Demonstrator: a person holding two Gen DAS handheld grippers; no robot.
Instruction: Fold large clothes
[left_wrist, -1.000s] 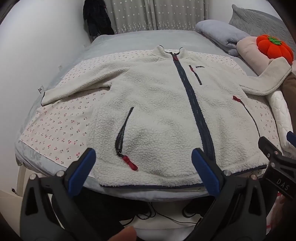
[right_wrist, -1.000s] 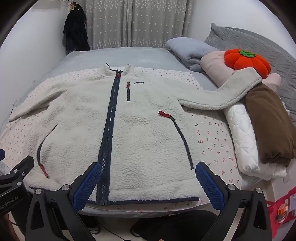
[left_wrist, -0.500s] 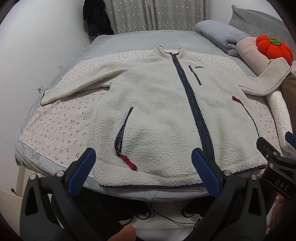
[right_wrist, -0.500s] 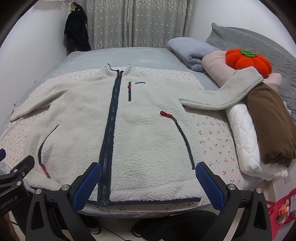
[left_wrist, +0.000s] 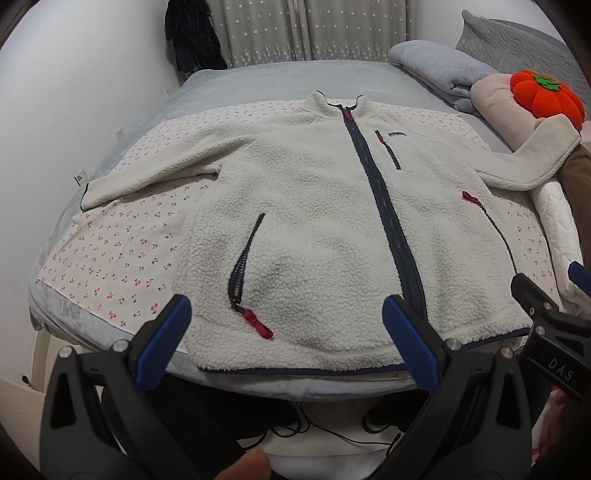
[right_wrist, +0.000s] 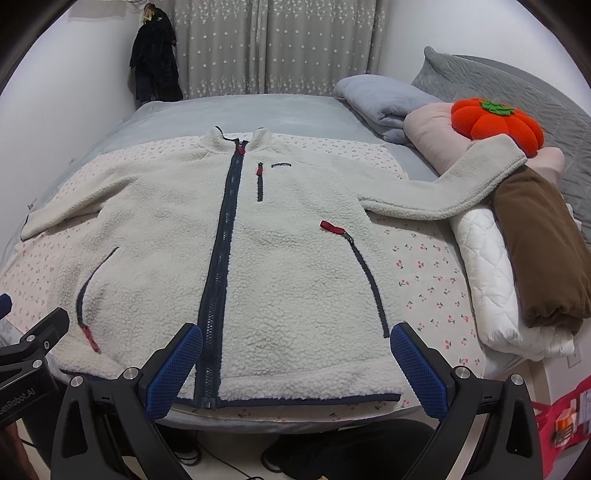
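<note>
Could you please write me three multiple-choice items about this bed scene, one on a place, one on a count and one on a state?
1. Where does the cuff of the cream fleece jacket on the right-hand side of the view end?
A. Flat on the cherry-print sheet
B. Up on the stacked bedding beside the orange pumpkin-shaped plush cushion
C. Tucked under the jacket

2. How many red zipper pulls show on the jacket?
A. Two
B. Four
C. Six

3. How is the jacket's navy front zipper?
A. Closed up to the collar
B. Fully open
C. Half open

Answers:
1 B, since that cuff lies raised on the pile next to the cushion.
2 B, with one at the collar, one at the chest pocket and one at each side pocket.
3 A, as the two fronts meet along the whole zipper.
</note>
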